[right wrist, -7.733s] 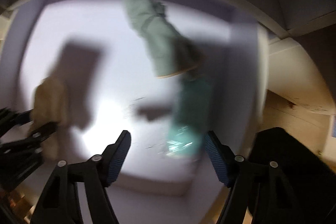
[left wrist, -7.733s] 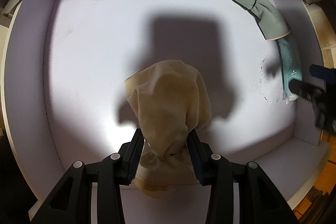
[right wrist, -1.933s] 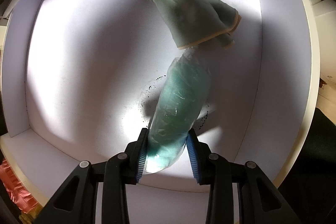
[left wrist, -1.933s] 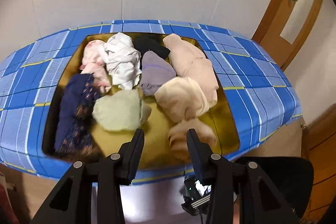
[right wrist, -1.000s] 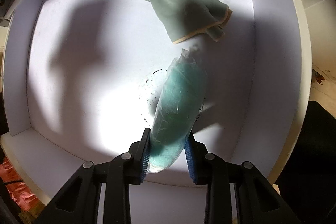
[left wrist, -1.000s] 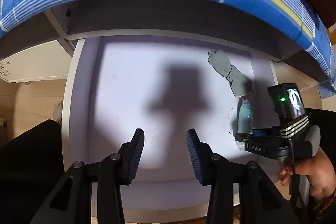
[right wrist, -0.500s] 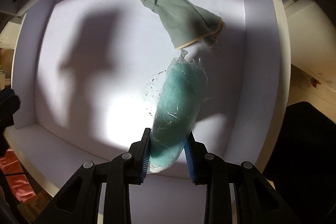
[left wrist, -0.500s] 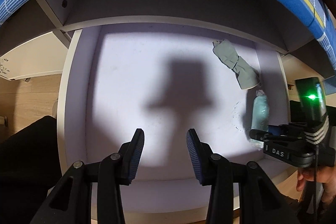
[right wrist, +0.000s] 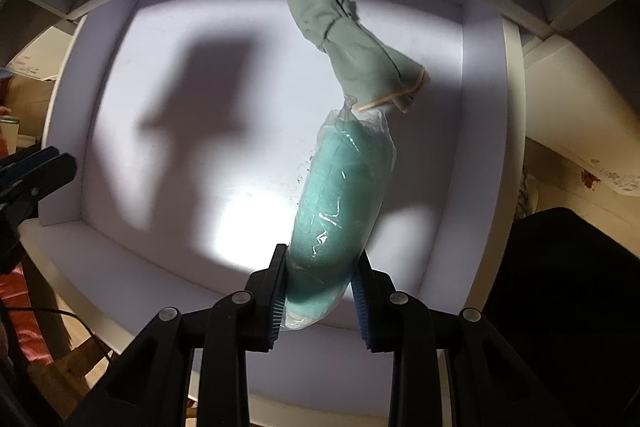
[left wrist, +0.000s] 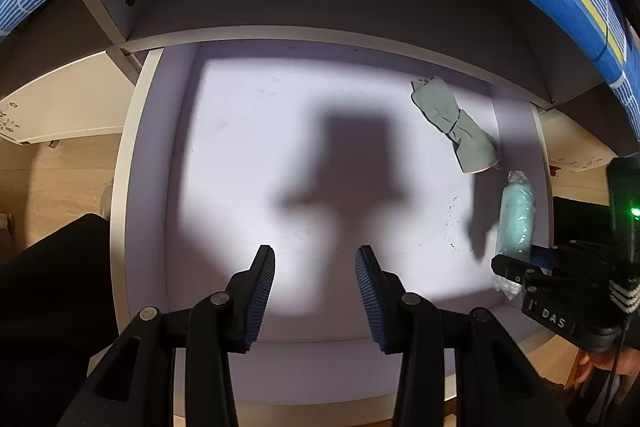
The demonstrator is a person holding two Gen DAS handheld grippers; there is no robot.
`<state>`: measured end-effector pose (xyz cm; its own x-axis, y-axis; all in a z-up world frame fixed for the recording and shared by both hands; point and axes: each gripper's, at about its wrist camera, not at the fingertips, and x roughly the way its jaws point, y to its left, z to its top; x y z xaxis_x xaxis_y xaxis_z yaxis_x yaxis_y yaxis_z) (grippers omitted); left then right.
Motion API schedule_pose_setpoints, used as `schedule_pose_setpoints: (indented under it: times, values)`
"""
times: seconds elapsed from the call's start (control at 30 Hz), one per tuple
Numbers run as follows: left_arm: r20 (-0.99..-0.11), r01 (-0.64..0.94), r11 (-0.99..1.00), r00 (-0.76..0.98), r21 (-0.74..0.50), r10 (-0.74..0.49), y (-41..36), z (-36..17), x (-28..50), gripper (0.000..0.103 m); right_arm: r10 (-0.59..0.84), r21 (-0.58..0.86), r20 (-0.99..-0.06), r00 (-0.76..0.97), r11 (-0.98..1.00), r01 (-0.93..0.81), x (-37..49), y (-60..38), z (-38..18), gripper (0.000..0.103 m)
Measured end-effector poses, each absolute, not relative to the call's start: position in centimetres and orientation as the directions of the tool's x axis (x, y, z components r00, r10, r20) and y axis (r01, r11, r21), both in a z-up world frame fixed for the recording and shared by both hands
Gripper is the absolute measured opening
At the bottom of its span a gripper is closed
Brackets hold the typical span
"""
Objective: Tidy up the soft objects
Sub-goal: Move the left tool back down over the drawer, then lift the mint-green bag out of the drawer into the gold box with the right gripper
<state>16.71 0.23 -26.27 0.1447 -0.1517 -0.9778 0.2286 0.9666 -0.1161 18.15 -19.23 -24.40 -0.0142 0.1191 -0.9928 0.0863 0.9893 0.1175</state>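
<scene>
A teal cloth roll in clear plastic wrap (right wrist: pixel 340 203) was gripped at its near end by the right tongs (right wrist: pixel 320 291), its far end pointing away over the white drawer (right wrist: pixel 224 131). A grey-green bundle (right wrist: pixel 352 47) was seen lying just beyond that far end. The left tongs (left wrist: pixel 314 299) were held partly open, with nothing between them, above the drawer floor.

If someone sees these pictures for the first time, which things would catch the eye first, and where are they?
First, the teal cloth roll in clear plastic wrap, pinched at its near end by the right tongs above the white drawer floor. Next, the pale green knotted fabric bundle lying at the drawer's far right. The left tongs hang open and empty, casting a dark shadow across the floor's middle.
</scene>
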Motion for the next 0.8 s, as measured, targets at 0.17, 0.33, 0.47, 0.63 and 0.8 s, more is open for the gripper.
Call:
schedule_pose_setpoints:
  times: [0.17, 0.33, 0.47, 0.63, 0.8]
  values:
    - [-0.977, 0.220, 0.968, 0.144, -0.122, -0.156, 0.2, -26.4, 16.7, 0.042, 0.118, 0.119, -0.993, 0.021, 0.990, 0.069, 17.2, -18.7, -22.9, 0.030]
    - [-0.976, 0.212, 0.969, 0.145, -0.130, -0.162, 0.3, -26.3, 16.7, 0.042, 0.118, 0.120, -0.991, 0.060, 0.992, 0.039, 16.3, -18.4, -21.2, 0.030]
    - [-0.974, 0.204, 0.969, 0.147, -0.138, -0.170, 0.5, -26.1, 16.7, 0.042, 0.107, 0.109, -0.990, 0.094, 0.994, 0.016, 15.9, -17.8, -20.0, 0.030]
    - [-0.974, 0.192, 0.971, 0.147, -0.145, -0.175, 0.7, -26.1, 16.8, 0.042, 0.107, 0.106, -0.987, 0.119, 0.994, -0.010, 15.2, -17.4, -18.7, 0.030]
    - [-0.973, 0.190, 0.971, 0.148, -0.147, -0.177, 0.6, -25.9, 16.8, 0.042, 0.099, 0.093, -0.984, 0.146, 0.995, -0.046, 14.5, -16.8, -17.4, 0.030]
